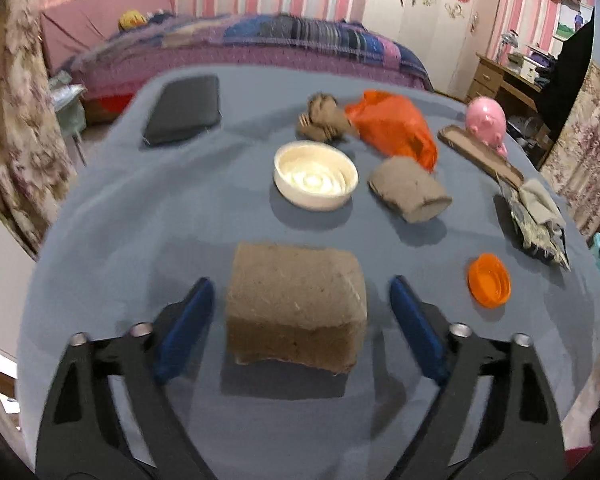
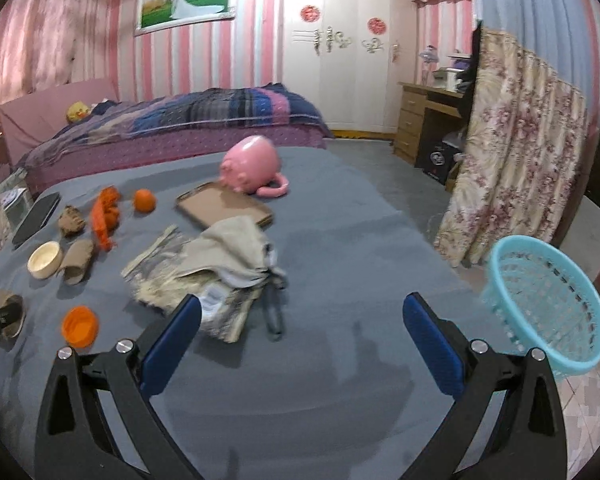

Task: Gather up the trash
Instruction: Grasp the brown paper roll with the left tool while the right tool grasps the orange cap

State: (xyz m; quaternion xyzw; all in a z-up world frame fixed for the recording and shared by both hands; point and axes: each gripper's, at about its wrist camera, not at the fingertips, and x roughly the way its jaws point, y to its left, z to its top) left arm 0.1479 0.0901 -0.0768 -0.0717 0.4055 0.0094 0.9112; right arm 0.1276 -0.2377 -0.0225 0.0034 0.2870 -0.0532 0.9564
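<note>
The left tool (image 1: 300,300) straddles a flattened brown cardboard tube (image 1: 296,304) on the grey-covered desk (image 1: 140,220), its blue pads apart and clear of both sides; the tube's long axis runs away from the camera, between the fingers; its ends are hard to make out through blur. The right tool (image 2: 302,328) stands wide apart over bare cloth, nothing between its fingers; ahead of it lies a crumpled wrapper under a beige cloth (image 2: 228,256); a blue basket (image 2: 548,308) is tilted at the right edge, partly hidden behind the right finger.
</note>
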